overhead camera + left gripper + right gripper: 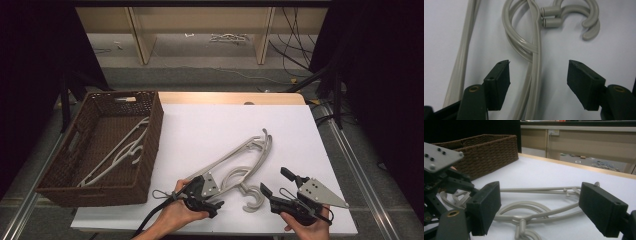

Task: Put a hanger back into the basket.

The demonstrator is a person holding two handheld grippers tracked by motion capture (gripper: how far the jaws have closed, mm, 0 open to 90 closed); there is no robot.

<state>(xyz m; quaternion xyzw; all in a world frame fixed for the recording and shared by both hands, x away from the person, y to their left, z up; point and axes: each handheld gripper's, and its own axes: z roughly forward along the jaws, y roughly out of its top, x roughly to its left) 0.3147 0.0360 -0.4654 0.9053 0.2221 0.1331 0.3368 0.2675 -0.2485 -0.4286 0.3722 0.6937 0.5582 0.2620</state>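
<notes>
While our left gripper point(539, 82) straddles the hangers point(535, 62), jaws apart and gripping nothing, we must close, then lift toward the basket point(60, 175).

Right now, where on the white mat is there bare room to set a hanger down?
Free: the mat's far half, between the wicker basket and the right edge. Also a strip right of the grey hangers. Crowded: the near edge, where left gripper, hanger hooks and right gripper cluster.
</notes>
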